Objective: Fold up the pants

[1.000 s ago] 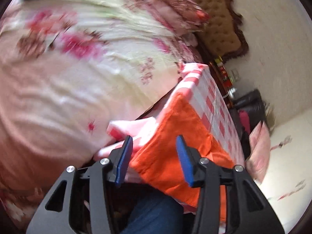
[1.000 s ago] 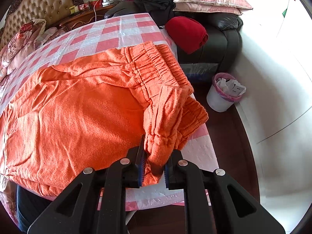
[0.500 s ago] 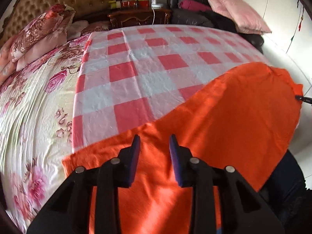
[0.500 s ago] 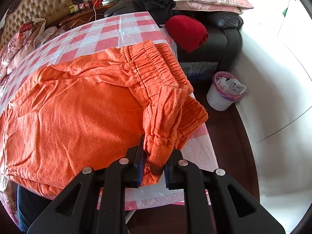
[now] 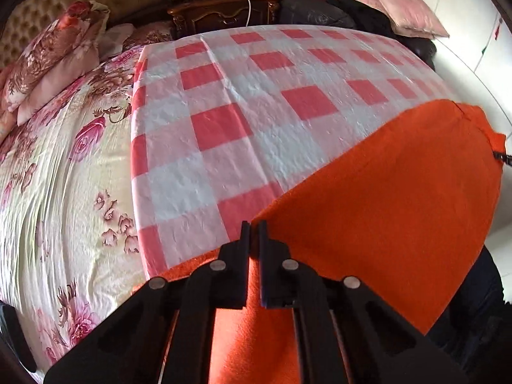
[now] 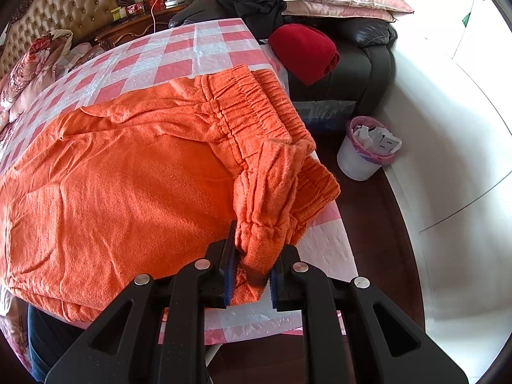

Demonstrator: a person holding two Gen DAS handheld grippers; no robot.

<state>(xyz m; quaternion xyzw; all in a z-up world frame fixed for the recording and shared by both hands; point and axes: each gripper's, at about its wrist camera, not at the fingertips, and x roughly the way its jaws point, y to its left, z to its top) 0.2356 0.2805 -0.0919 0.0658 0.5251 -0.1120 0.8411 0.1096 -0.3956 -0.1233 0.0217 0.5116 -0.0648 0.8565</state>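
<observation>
The orange pants (image 6: 121, 192) lie spread on the checkered tablecloth (image 5: 243, 121). The right gripper (image 6: 252, 256) clamps their waistband corner at the tablecloth's near edge; the left gripper (image 5: 253, 233) is closing on their hem. Beside the tablecloth, a white bin (image 6: 355, 160) holds paper scraps.

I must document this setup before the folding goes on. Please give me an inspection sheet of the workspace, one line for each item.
Surface: table under a red and white checked cloth, wrinkled, beside a bed with a floral cover.
Job's things: orange pants spread flat, elastic waistband toward the sofa side.
Clutter: nothing seen on the cloth besides the pants.
Grippers: left tongs closing on the pants' edge; right tongs shut on a bunched waistband corner.
Cables: white cord on the nightstand, off the table.
Surroundings: black sofa with pink cushions and a red garment; white waste bin on the floor.
</observation>
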